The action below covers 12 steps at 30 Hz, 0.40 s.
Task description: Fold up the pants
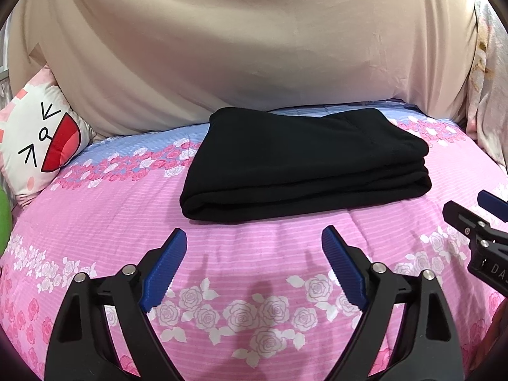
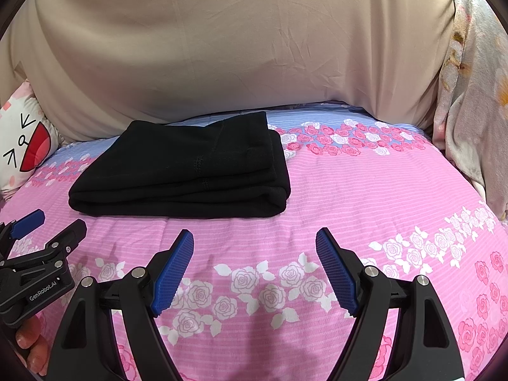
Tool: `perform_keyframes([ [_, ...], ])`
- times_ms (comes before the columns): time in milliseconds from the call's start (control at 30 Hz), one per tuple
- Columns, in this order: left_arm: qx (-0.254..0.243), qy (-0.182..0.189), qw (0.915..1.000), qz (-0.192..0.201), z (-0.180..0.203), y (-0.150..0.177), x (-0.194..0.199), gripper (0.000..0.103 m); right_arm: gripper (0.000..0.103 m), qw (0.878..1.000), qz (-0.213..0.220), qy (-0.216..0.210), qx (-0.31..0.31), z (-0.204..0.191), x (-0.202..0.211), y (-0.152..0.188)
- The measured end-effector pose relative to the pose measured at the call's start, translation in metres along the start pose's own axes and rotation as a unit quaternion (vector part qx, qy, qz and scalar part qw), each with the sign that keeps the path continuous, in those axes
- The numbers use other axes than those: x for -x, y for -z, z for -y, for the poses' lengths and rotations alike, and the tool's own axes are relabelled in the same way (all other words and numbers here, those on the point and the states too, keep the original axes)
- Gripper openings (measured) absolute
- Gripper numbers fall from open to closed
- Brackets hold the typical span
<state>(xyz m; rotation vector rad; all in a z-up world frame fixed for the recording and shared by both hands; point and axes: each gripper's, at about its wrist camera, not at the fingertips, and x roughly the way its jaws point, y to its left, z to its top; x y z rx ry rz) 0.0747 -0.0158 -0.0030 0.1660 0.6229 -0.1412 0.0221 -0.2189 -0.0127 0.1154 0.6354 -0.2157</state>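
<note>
Both tools gape empty — pants (image 1: 304, 165) folded beyond.

Even, fairly bright indoor light lit both views, sharp throughout. Soft shadows fell on the bedspread (image 1: 95, 222) toward 6 o'clock. Fisheye bending and black vignetting crowded every corner.
</note>
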Motion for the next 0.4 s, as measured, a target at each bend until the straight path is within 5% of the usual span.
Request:
perform_keyframes([
  [400, -0.012, 0.0, 0.9999, -0.002, 0.0006, 0.0009, 0.0003, 0.09, 0.081, 1.0, -0.001, -0.002, 0.001, 0.001, -0.0011, -0.0006],
])
